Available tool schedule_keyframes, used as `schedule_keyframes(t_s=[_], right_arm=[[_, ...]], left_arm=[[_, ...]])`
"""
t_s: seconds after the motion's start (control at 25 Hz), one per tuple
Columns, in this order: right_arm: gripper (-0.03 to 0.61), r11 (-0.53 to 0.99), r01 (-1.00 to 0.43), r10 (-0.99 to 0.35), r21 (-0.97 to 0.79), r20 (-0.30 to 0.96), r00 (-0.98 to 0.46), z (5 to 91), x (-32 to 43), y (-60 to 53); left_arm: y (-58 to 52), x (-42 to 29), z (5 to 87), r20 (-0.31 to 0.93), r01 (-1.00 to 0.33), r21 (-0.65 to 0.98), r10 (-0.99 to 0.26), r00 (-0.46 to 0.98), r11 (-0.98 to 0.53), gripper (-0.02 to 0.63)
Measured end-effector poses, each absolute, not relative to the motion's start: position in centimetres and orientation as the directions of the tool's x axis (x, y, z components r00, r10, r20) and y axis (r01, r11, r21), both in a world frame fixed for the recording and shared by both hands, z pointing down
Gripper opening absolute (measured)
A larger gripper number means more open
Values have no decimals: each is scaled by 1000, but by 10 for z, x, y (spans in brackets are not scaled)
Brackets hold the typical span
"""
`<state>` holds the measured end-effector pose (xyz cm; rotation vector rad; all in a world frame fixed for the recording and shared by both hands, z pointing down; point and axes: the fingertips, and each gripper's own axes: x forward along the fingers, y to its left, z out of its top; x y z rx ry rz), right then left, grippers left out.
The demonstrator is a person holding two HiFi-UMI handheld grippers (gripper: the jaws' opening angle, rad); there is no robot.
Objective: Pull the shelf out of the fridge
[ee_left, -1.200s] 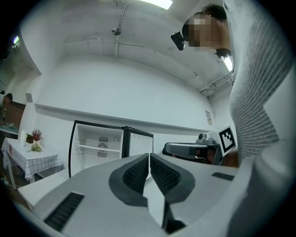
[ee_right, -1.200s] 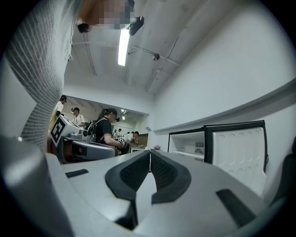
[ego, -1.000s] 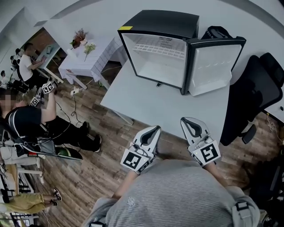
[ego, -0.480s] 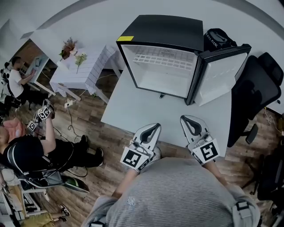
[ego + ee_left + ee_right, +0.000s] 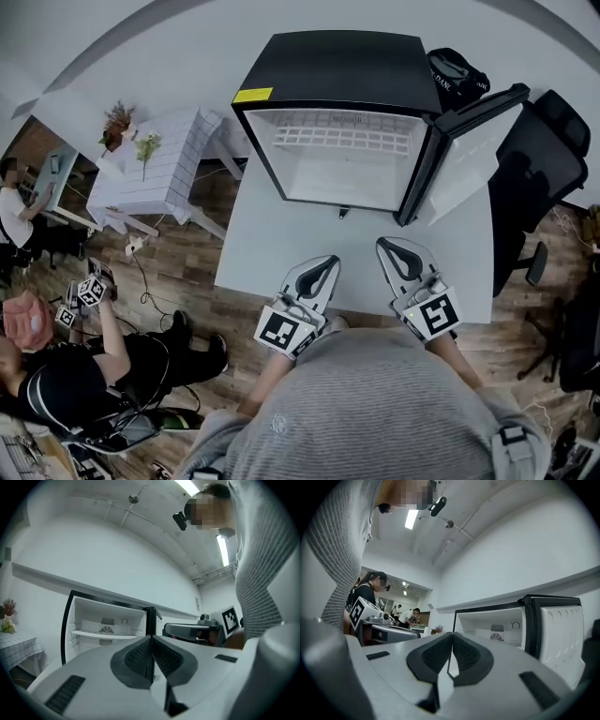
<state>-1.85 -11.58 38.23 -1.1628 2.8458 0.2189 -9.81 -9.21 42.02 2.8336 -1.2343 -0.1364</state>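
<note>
Starting at the far left, I'm seeing a small white slatted side table with potted plants on it, well apart from my work. Moving in, I'm holding my left gripper low over the near edge of the big white tabletop, jaws pressed together with nothing between them; its own view shows the dark pads meeting in one line.

Straight ahead, across the bare tabletop, I'm facing the black boxy mini fridge with its white cavity open towards me. The white wire shelf is sitting high inside, level, resting on its side ledges. Its long axis is running left to right across the cavity, so its front edge is lying square to both claws. From the left gripper view it shows as a thin pale ledge just above the fan grille.

Further right, I'm holding my right gripper beside the left one, also closed on nothing, pads touching at the tips. I'm judging the right one a touch nearer the shelf. Both are well short of it and will need opening before either can take that front edge.

At the far right, the fridge's black-framed door is standing swung wide, clear of the pull path.
</note>
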Motion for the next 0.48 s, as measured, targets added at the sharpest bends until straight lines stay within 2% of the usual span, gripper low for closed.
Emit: schedule_keyframes(t_s=[0.48], right_arm=[[14, 591, -799, -795, 115, -86, -600, 394, -26, -146]], left_arm=[[-136, -114, 430, -72, -646, 104, -653, 754, -757, 17]])
